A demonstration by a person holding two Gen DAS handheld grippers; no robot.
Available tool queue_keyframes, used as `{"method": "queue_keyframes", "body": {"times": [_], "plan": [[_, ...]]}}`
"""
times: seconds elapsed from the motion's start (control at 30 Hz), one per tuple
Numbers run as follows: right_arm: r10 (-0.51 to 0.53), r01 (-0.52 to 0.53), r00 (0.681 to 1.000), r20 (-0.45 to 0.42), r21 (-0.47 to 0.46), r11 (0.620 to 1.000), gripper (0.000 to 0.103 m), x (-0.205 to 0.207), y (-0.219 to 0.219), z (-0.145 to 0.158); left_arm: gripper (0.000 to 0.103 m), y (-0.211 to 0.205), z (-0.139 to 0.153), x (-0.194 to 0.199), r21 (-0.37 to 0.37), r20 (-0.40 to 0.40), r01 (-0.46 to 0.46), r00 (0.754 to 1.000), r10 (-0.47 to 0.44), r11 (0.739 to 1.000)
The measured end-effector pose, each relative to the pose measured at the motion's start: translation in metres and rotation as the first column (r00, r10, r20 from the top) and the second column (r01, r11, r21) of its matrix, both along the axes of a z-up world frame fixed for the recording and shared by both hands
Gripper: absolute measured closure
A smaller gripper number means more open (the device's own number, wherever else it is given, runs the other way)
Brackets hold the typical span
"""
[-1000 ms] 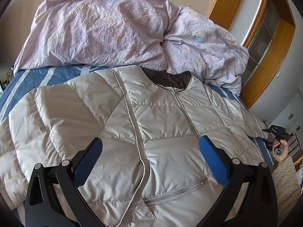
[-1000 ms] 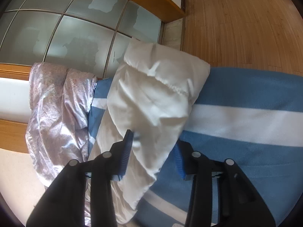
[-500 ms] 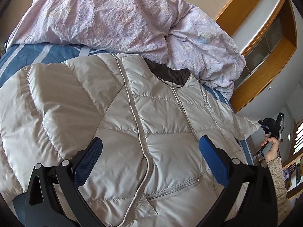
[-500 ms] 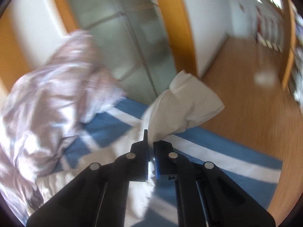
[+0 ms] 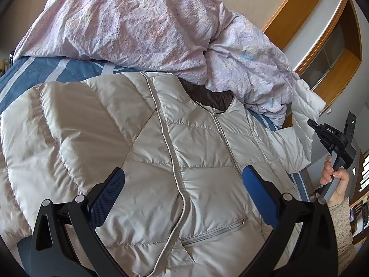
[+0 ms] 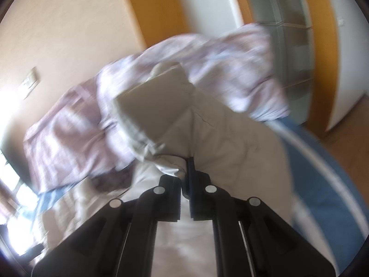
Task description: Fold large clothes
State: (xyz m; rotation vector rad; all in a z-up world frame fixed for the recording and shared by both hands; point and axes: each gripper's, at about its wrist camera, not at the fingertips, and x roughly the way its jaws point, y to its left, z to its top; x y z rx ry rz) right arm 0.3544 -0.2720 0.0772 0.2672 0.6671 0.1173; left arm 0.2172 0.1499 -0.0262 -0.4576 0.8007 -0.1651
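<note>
A pale quilted jacket (image 5: 175, 157) lies front up on the bed (image 5: 46, 73), its dark collar (image 5: 207, 95) toward a crumpled lilac duvet (image 5: 143, 23) heaped at the head end. The left gripper (image 5: 183, 190) hovers above the jacket's zipped front with its blue pads spread wide and nothing between them. At the jacket's right edge the right gripper (image 6: 188, 170), gripped by a hand (image 5: 334, 175), is clamped tight on the sleeve (image 6: 175, 124) and lifts its cuff clear of the bed.
</note>
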Motion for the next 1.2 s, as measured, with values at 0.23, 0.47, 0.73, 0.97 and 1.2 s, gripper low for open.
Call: {"method": "queue_keyframes", "body": {"times": [0.23, 0.47, 0.73, 0.97, 1.2], "plan": [[0.233, -0.221, 0.963, -0.138, 0.097, 0.970, 0.097, -0.002, 0.080, -0.039, 0.001, 0.001, 0.002, -0.001, -0.020, 0.003, -0.001, 1.000, 0.001, 1.000], [0.308, -0.287, 0.924, -0.228, 0.120, 0.950, 0.097, -0.008, 0.130, -0.073, 0.001, 0.004, 0.006, -0.005, -0.016, 0.021, 0.002, 1.000, -0.001, 1.000], [0.352, -0.372, 0.887, -0.301, -0.009, 0.928, 0.093, -0.015, 0.185, -0.098, 0.001, 0.013, 0.010, -0.019, -0.025, 0.040, -0.026, 0.999, 0.027, 0.999], [0.362, -0.478, 0.849, -0.385, -0.268, 0.836, 0.071, -0.034, 0.215, -0.117, 0.001, 0.035, 0.017, -0.066, -0.019, 0.091, -0.102, 0.990, 0.103, 0.995], [0.429, -0.496, 0.863, -0.267, -0.286, 0.820, 0.032, -0.059, 0.205, -0.089, 0.001, 0.060, 0.021, -0.128, 0.079, 0.154, -0.234, 0.963, 0.220, 0.969]]}}
